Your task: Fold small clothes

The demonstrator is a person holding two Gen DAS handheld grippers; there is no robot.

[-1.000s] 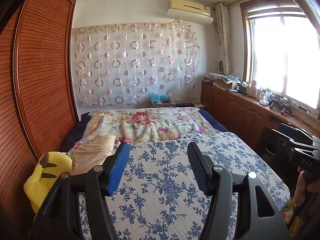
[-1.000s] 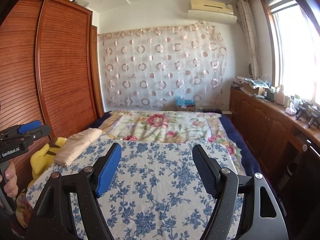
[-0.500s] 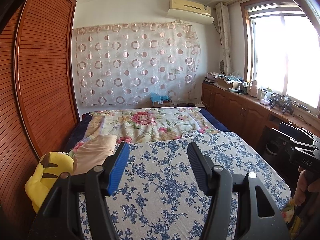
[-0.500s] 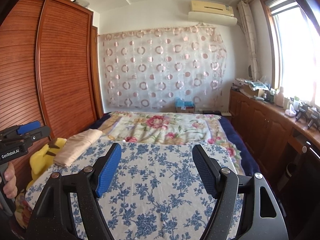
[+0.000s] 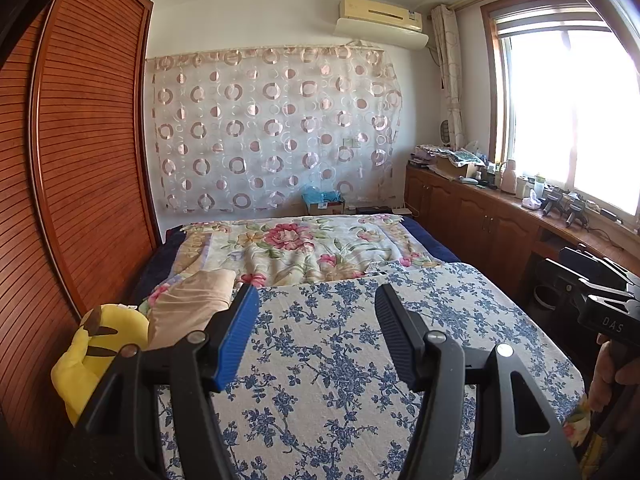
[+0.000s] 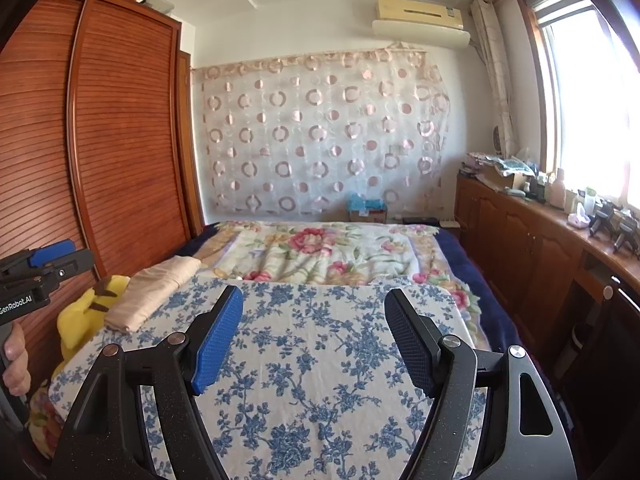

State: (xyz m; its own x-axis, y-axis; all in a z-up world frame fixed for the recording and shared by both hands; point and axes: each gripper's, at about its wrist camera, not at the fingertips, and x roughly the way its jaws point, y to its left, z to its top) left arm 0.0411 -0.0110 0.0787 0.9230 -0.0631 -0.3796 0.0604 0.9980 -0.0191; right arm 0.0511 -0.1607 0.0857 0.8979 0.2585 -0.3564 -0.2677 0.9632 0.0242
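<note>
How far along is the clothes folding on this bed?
One folded beige cloth already lies at the left edge of the blue-flowered white quilt, beside a yellow plush toy. Nothing is in hand: the left gripper and right gripper are open and empty. No unfolded clothes show.

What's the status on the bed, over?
Left tool open, empty. Right tool open, empty. Folded beige cloth on the blue floral cover's left edge, beside yellow plush. Nothing in the way.
</note>
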